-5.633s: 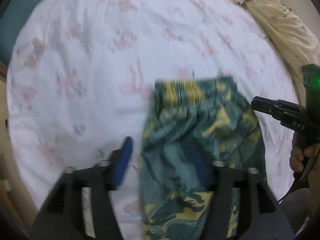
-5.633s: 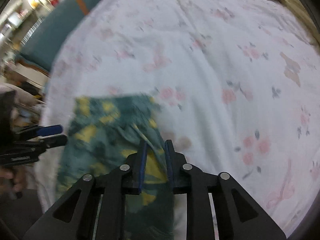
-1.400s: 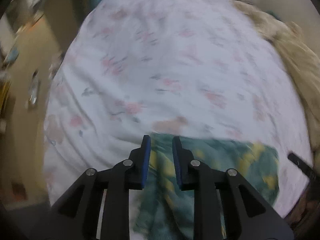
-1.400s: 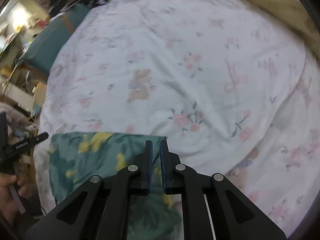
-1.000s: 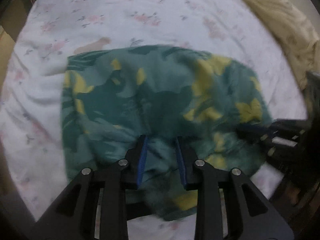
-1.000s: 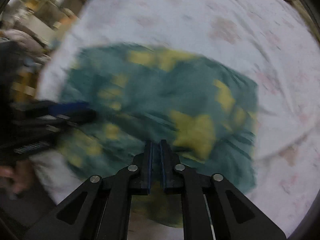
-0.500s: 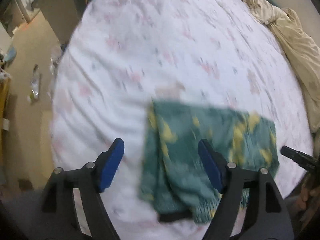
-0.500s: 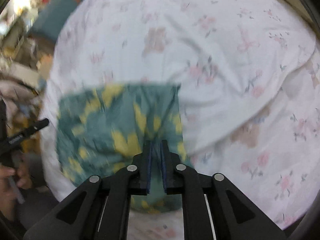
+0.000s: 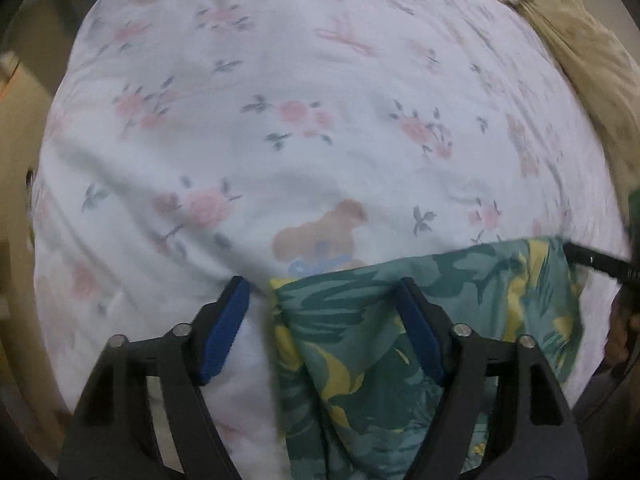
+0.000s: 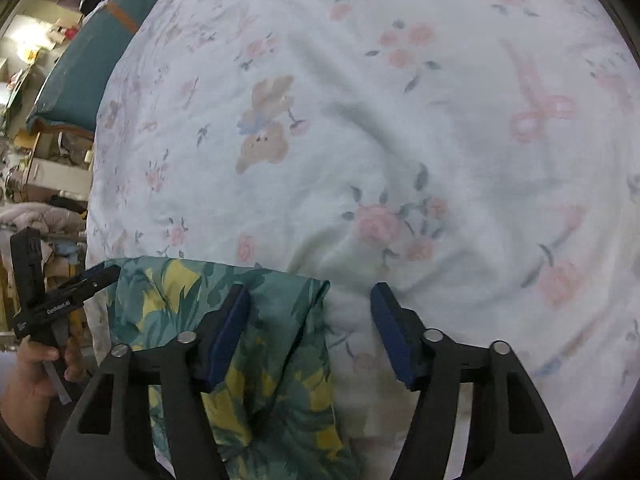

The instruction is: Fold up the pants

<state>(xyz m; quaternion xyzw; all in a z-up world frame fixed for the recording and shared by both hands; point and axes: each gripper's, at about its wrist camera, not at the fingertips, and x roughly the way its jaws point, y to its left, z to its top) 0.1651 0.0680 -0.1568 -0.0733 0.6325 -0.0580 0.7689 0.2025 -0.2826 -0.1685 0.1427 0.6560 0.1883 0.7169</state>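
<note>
I see the green leaf-print pants with yellow patches [image 9: 432, 320] lying folded into a flat block at the near edge of the white flower-print bed sheet [image 9: 304, 128], their far edge straight across the sheet. My left gripper [image 9: 322, 324] hangs over the block's left corner with its blue-padded jaws spread; they have just been closing a little from a wider gap. One pad hovers over bare sheet, the other over the cloth, and neither presses on the fabric, so nothing is pinched.

From the other side, my right gripper [image 10: 310, 330] straddles the block's right corner [image 10: 320, 286]. Its jaws have just been opening and now stand apart, the left pad above the print, the right pad above the sheet. The cloth sits loose between them.

In the right wrist view the left gripper's black finger tip [image 10: 100, 274] lies just at the far left corner of the pants, and a hand [image 10: 36, 364] grips its handle. A crumpled beige blanket [image 9: 580, 48] lies along the far right of the bed. A teal cushion [image 10: 88, 60] sits beyond the sheet's left edge.
</note>
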